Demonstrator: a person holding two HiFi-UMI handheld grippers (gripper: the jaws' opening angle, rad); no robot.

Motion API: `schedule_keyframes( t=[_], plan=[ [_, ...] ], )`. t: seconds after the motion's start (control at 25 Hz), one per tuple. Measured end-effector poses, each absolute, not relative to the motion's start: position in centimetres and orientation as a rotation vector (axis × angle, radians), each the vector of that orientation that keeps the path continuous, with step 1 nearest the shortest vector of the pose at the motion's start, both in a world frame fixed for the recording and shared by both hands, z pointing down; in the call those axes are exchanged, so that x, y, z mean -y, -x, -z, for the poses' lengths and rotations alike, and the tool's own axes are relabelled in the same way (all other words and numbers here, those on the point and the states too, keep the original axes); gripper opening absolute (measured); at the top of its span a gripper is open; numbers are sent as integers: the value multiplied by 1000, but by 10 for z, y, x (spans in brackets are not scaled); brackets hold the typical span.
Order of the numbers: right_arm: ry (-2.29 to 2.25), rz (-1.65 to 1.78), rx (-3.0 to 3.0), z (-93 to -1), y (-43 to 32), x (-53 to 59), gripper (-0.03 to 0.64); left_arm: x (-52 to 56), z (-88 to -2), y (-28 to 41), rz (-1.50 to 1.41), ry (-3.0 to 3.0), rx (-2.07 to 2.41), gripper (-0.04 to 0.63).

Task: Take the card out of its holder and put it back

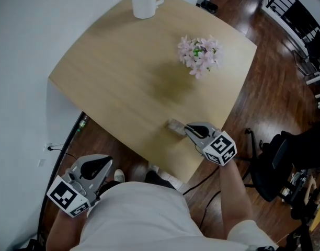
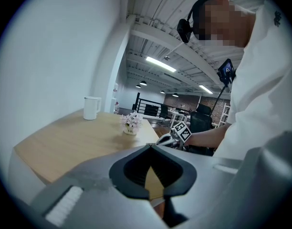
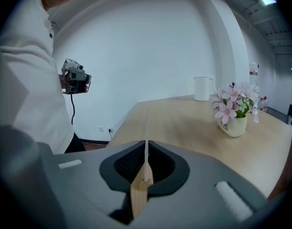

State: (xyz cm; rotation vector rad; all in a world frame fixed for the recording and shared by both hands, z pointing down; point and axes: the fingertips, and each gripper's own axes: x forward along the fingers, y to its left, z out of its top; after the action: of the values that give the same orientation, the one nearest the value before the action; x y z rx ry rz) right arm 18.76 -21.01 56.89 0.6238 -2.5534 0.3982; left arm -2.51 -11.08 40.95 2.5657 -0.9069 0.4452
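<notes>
**Card clamped edge-on, holder unsecured near the tabletop edge**

The right tongs [image 1: 191, 130] are closed on the card [image 3: 146, 154], which is seen edge-on as a thin pale line between them. The card's lower edge appears to be seated in the wooden holder [image 3: 139, 190], so removal is judged not yet done. In the head view the holder is found at about 5 o'clock on the tabletop [image 1: 123, 72], close to the near edge. The left tongs [image 1: 103, 165] are held off the tabletop at about 7 o'clock, beside the person's body. They are closed together with nothing between them.

Several faults can be foreseen. The holder is not pinned by anything, so it may be dragged up with the card if the slot grips tightly. It could then drop, or be knocked off the nearby edge. The thin card may be bent or creased if it is pulled at a slant instead of along the slot. On return, the narrow slot may be missed, and the holder pushed over or slid away, because only one side is being controlled.

By count, one card, one holder and two tongs are seen. One pot of pink flowers [image 1: 200, 55] stands at about 1 o'clock, and one white jug [image 1: 145, 0] at 12 o'clock. Both are well apart from the holder.
</notes>
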Motion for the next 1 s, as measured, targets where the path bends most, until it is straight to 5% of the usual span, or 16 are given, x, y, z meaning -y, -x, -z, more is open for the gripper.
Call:
schedule_keyframes(
  t=[0.24, 0.52, 1.0],
  plan=[
    [-710, -386, 2553, -567, -190, 214, 34, 109, -414, 20, -457, -2558, 863, 5],
    [-866, -342, 2533, -547, -190, 210, 149, 109, -412, 24, -461, -2578, 812, 5],
    [-1266, -301, 2407, -488, -194, 161, 156, 116, -406, 48, -480, -2675, 638, 5]
  ],
)
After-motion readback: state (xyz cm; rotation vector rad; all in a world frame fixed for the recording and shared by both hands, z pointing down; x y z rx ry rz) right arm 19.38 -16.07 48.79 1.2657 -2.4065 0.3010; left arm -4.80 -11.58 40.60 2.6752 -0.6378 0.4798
